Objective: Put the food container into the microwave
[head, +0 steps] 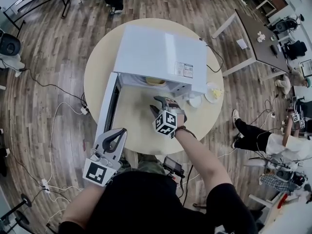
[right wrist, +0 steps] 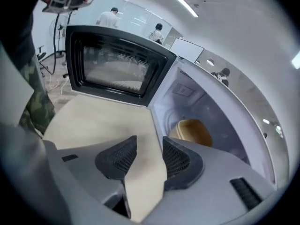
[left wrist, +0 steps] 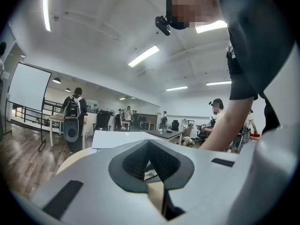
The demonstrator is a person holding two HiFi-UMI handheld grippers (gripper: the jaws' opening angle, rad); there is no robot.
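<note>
The microwave (head: 161,57) stands on a round table (head: 141,126) with its door (head: 108,106) swung fully open. The food container (head: 156,81) is inside the microwave, on the floor of the chamber, just behind the opening. In the right gripper view it shows as a yellowish round tub (right wrist: 192,131) deep in the white chamber.

The person's right arm (head: 200,155) is stretched forward from the body, over the table, toward the microwave opening. The right gripper (head: 163,103) hangs just in front of the opening, apart from the container. Its jaws are spread and hold nothing; only the table top shows between them (right wrist: 149,149).

The left arm is bent and kept close to the body. The left gripper (head: 117,136) is near the free end of the microwave door, off the table edge, and points out into the room. Its jaws are pressed together, tip against tip (left wrist: 149,144), with nothing between them.

A plate (head: 213,92) lies on the table beside the microwave, on the side away from the door.
</note>
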